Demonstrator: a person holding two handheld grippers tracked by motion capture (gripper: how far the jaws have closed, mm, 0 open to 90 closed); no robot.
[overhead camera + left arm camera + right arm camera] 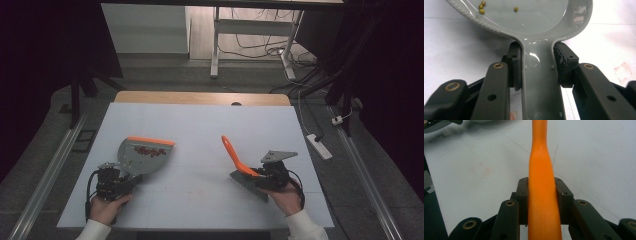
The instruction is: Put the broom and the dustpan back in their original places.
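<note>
A grey dustpan (142, 152) with an orange front lip lies on the white table at the left. Its pan (524, 15) holds several small beans (482, 7). My left gripper (127, 180) is shut on the dustpan's handle (537, 75), one pad on each side. At the right, an orange-handled brush (232, 152) slants up and to the left, with its dark bristles (247, 184) down near the table. My right gripper (261, 172) is shut on the orange handle (541, 170), which runs up between the pads (562, 195).
The white tabletop (200, 125) has a wooden strip along its far edge. A faint red square mark (481, 170) is on the surface between the two tools. A white desk frame (216, 45) stands behind the table, and a power strip (320, 146) lies on the floor at the right.
</note>
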